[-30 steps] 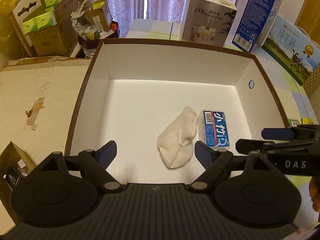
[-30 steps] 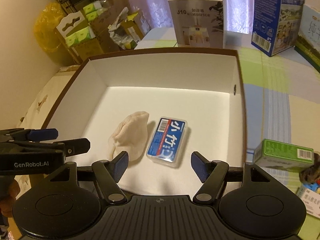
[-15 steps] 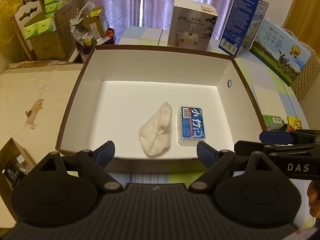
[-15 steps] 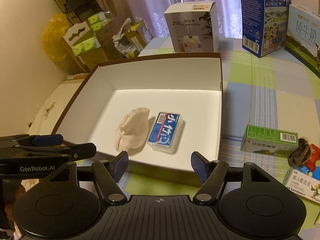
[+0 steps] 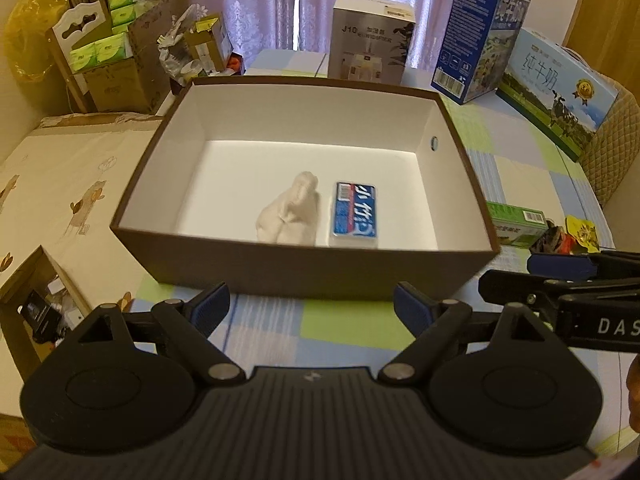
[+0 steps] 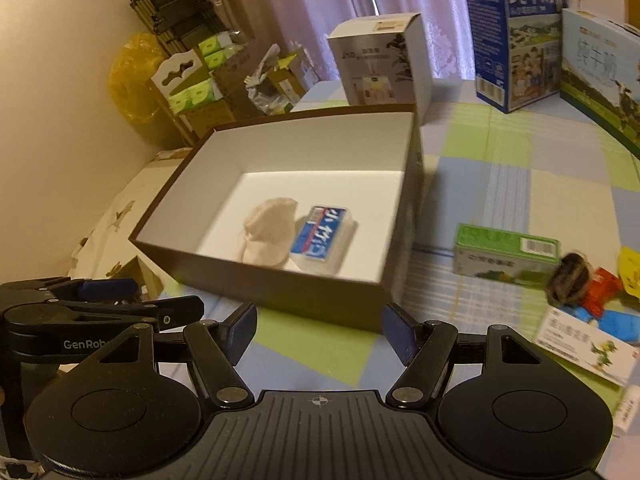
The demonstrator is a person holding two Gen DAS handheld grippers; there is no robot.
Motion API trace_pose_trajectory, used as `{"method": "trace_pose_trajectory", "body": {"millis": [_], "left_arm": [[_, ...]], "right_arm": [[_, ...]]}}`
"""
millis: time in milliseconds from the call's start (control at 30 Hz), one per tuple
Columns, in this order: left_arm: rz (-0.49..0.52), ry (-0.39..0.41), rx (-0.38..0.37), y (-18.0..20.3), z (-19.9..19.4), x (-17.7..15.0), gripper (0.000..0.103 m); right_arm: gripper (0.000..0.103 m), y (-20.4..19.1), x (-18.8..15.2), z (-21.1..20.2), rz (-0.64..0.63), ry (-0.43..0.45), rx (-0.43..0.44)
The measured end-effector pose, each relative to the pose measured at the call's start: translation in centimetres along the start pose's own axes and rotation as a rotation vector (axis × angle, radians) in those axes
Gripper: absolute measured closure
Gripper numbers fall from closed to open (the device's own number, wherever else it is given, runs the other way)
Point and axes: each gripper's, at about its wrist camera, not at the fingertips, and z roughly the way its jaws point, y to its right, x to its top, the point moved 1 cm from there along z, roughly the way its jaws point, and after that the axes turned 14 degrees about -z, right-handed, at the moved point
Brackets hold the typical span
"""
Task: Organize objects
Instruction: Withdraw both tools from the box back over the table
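A brown box with a white inside [image 5: 304, 272] [image 6: 280, 292] stands on the checked tablecloth. In it lie a white crumpled cloth [image 5: 290, 216] [image 6: 268, 228] and, to its right, a blue-labelled clear pack [image 5: 355, 214] [image 6: 322, 232]. My left gripper [image 5: 312, 306] is open and empty, held in front of the box's near wall. My right gripper [image 6: 320, 330] is open and empty, at the box's near right corner. Right of the box lie a green carton [image 6: 504, 250] [image 5: 516, 224], a dark-and-red wrapped item [image 6: 580, 284] and a white printed carton [image 6: 584, 344].
A white humidifier box [image 5: 372, 40], a tall blue milk carton [image 5: 478, 36] and a wide milk case [image 5: 556, 88] stand behind the brown box. Cardboard boxes with green tissue packs [image 5: 108, 52] are stacked at the far left. A bed with a printed cover [image 5: 52, 184] lies to the left.
Both grippers have drawn back and out of the box, from over its inside to in front of its near wall. The right view has swung right, showing more items on the tablecloth.
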Motion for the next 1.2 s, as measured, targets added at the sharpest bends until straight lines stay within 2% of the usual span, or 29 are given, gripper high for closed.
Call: {"method": "trace_pose_trajectory", "body": {"millis": [300,667,967,1200], "left_arm": [[0.014,-0.046,-0.025,4.8,-0.4,-4.8,0.016],[0.089,-0.115,-0.078,11.5,0.5,-9.6,0.016],[0.175,-0.151,-0.149,16.1,1.8,-11.4,0.016],[0.236,-0.162,-0.189,18.7,2.5,-11.9,0.016]], "right_arm": [[0.036,4.2,-5.4,-4.3,0.033,-0.045,-0.042],[0.036,9.8,-10.9,-9.3,0.126,-0.065,-0.115],[0.036,13.5,-14.2,-12.2,0.206,-0.07,-0.195],[0.036,15.0,-15.6,-13.1,0.242,-0.087,-0.243]]}}
